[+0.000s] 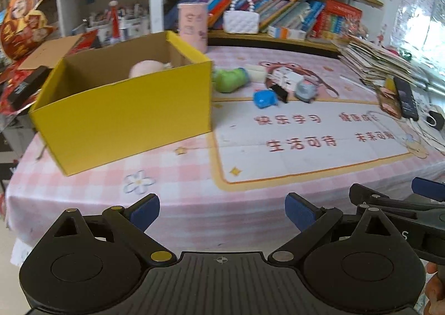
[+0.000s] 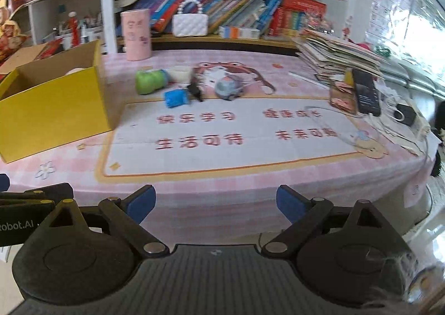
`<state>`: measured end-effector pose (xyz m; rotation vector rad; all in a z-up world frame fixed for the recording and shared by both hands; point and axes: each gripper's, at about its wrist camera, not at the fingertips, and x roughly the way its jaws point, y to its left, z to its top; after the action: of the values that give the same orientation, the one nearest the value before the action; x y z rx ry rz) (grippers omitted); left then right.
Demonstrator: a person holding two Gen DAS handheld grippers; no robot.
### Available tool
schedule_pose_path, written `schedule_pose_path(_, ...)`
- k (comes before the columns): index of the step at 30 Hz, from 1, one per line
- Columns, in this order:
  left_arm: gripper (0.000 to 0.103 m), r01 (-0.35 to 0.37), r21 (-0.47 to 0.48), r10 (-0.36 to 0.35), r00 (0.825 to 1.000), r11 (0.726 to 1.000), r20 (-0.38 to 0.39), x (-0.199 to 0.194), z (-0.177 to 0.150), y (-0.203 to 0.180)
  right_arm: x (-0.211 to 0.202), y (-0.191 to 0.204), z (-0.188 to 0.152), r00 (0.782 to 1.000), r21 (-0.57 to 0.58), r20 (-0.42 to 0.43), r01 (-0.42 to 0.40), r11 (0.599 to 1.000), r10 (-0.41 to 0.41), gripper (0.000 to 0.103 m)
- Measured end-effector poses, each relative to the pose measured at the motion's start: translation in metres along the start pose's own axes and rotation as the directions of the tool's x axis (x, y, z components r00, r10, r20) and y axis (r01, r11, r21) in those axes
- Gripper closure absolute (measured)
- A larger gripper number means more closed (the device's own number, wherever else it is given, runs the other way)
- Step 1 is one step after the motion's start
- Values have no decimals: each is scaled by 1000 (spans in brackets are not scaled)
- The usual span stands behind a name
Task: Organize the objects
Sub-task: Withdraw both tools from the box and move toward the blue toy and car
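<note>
An open yellow cardboard box (image 1: 122,109) (image 2: 52,103) stands on the left of the pink checked table, with a pale pink round thing (image 1: 146,68) inside. Right of it lie small items: a green toy (image 1: 229,80) (image 2: 148,81), a blue toy (image 1: 264,98) (image 2: 175,98), a black clip (image 1: 279,91) (image 2: 194,91), a grey toy car (image 1: 305,89) (image 2: 228,87) and a white block (image 1: 256,72) (image 2: 179,73). My left gripper (image 1: 222,212) hangs open over the near table edge, empty. My right gripper (image 2: 215,203) is also open and empty, beside the left one.
A pink cylinder (image 1: 193,25) (image 2: 136,35) stands behind the box. A white quilted purse (image 1: 241,21) (image 2: 190,24) sits on the bookshelf. At the right are a stack of papers (image 2: 338,56), a phone (image 2: 367,92) and cables (image 2: 403,117). A printed mat (image 2: 222,137) covers the table's middle.
</note>
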<state>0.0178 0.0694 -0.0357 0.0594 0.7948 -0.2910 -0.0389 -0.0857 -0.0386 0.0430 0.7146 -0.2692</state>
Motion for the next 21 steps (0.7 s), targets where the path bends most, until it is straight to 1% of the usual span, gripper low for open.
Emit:
schedule_pose_path(6, 5, 24, 30, -23, 1000, 999, -18, 23, 15, -28, 18, -29, 7, 999, 27, -20, 36, 999, -35, 8)
schedule_pose_path(11, 5, 14, 34, -13, 999, 999, -36, 43, 29, -48, 40, -51, 21, 998, 37, -41, 41, 998, -39, 8)
schedule_pose_path(15, 5, -10, 10, 10, 999, 1000, -45, 58, 40, -59, 62, -63, 36, 998, 26, -59, 21, 999, -19, 8)
schedule_pose_path(21, 5, -53, -51, 50, 998, 997, -47, 80, 57, -68, 95, -77, 58, 997, -8, -70, -41, 999, 40, 8)
